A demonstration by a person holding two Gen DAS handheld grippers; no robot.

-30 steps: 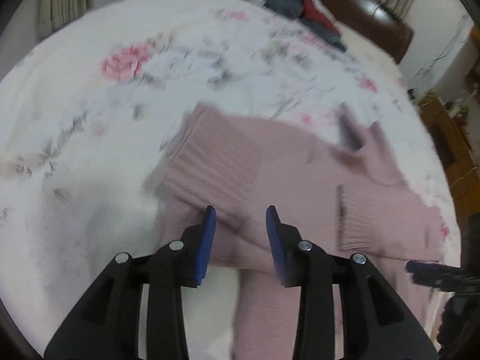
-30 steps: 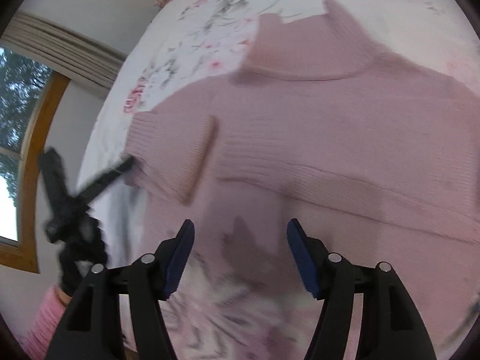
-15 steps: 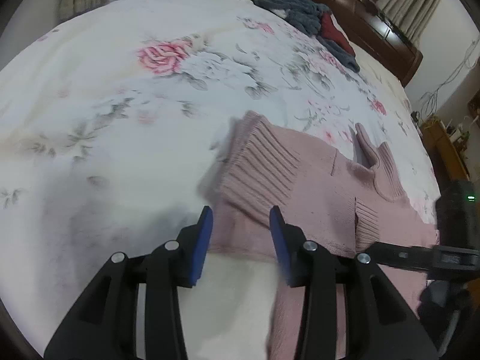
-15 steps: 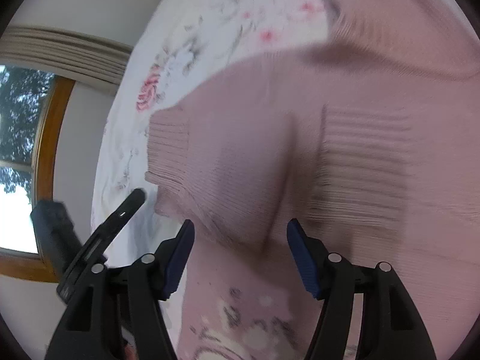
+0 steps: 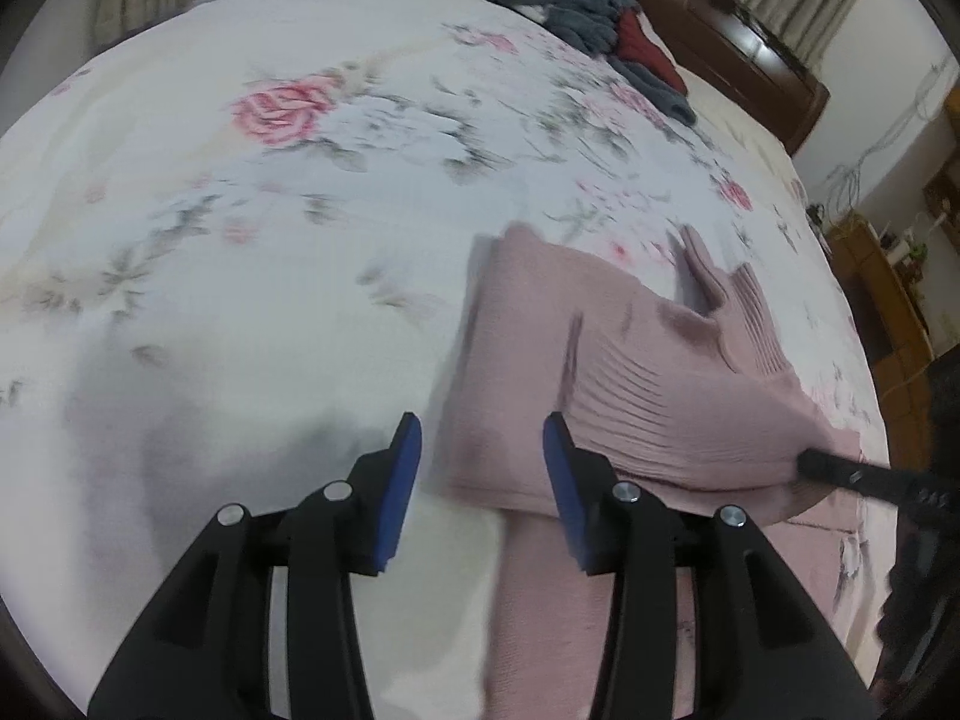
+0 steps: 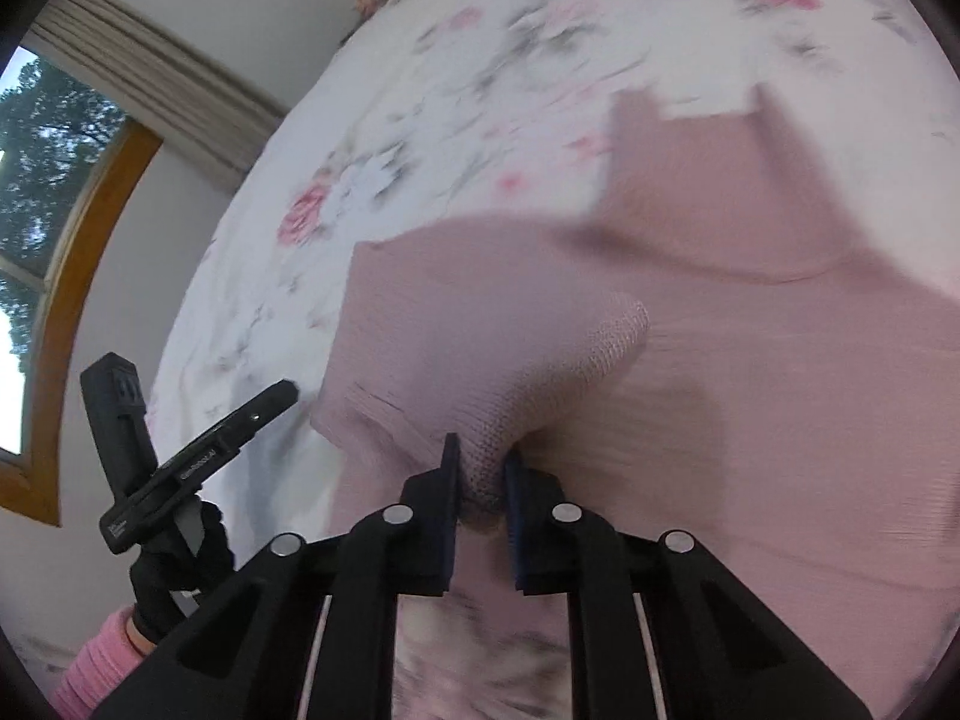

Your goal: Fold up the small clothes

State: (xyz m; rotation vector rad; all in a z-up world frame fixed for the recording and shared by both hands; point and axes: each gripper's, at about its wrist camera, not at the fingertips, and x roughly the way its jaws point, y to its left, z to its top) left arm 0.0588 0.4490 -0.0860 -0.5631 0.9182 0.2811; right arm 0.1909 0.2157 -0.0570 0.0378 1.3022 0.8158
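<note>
Sweater: a pink ribbed knit sweater (image 5: 630, 372) lies spread on the bed (image 5: 270, 228), over its floral sheet, collar pointing away, one sleeve already laid across the body.
Right tool: the right tool (image 6: 482, 474) has its blue pads pinched nearly together on a raised bunch of the knit near the sleeve end; the fabric tents up from the jaws.
Left tool: the left tool (image 5: 482, 450) stands wide apart with nothing between its pads, hovering just over the sweater's near left edge.
Risk, slip: the pinch looks shallow, so the stretchy knit could pull out of the right tool partway through a fold.
Risk, drag: lifting one-sided may drag the whole body and undo the sleeve fold, since the left tool pins nothing down.
Risk, sheet: a low grab by the left tool could catch the bedsheet too.
Pose: both tools angle downward and forward over the bed; a pink-cuffed wrist (image 6: 96, 666) holds the left one low beside the garment.
Far end: a grey and red clothes pile (image 5: 600, 18) sits well apart near the headboard.
</note>
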